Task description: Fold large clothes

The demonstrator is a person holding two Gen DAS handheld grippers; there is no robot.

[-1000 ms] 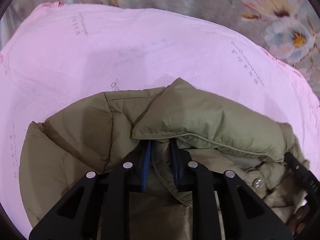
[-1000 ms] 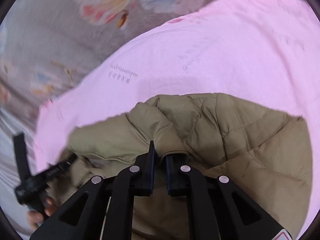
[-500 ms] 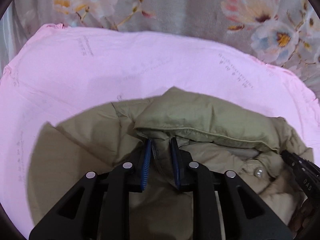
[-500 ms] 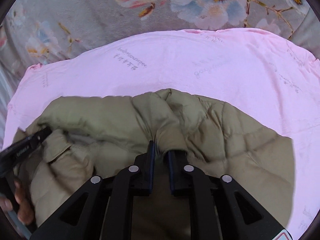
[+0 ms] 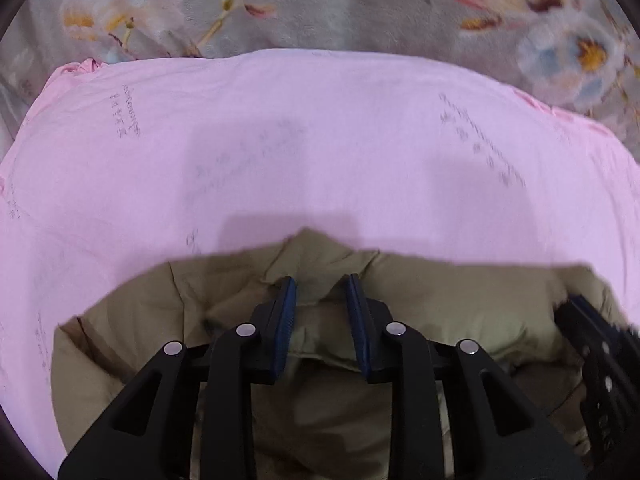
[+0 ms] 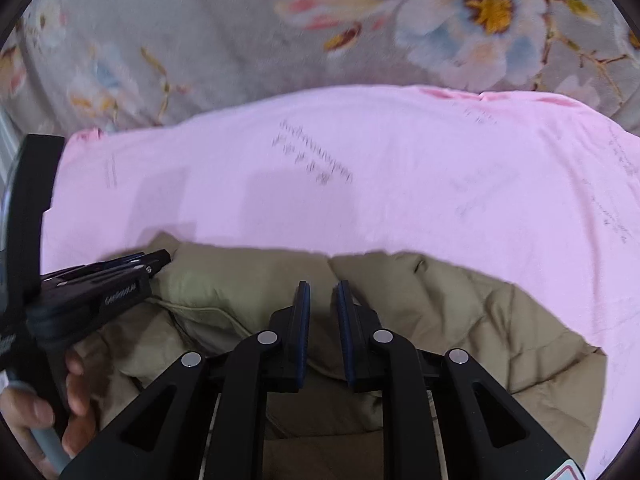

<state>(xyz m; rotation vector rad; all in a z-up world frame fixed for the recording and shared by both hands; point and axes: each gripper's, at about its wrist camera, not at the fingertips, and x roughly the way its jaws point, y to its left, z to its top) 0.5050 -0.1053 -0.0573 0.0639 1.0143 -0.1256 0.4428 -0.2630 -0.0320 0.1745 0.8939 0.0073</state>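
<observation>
1. Where things are: the olive-green quilted puffer jacket [image 5: 460, 304] lies bunched up on a pale pink sheet with faint printed lettering [image 5: 320, 140]. The sheet is spread over a grey floral plush blanket [image 5: 340, 8]. The jacket sits at the near edge of the sheet, right under both tools.
2. The left gripper [image 5: 320, 285] has its jaws opening. There's jacket fabric showing in the gap, but the blue pads don't look like they're pressing on it.
3. The right gripper [image 6: 322, 289] has its jaws a little apart too. The jacket is below and between them, and I can't see anything pinched.
4. So my guess is this is a release and re-grab step: a fold has been laid down and the next grip is being picked.
5. To do it well, open wide enough that the puffy fabric drops free. Otherwise the top layer drags along and undoes the fold.
6. Lift straight off rather than sliding sideways, because the slick shell shifts easily on the sheet.
7. For the next grip, go for a seam or hem edge, not the puffy middle. Padding squishes and slips out.
8. The two tools are close together, so keep the grab points well apart to stop the jacket sagging in the middle.
9. Watch the far flap. It looks lumpy and probably needs pressing flat first.
</observation>
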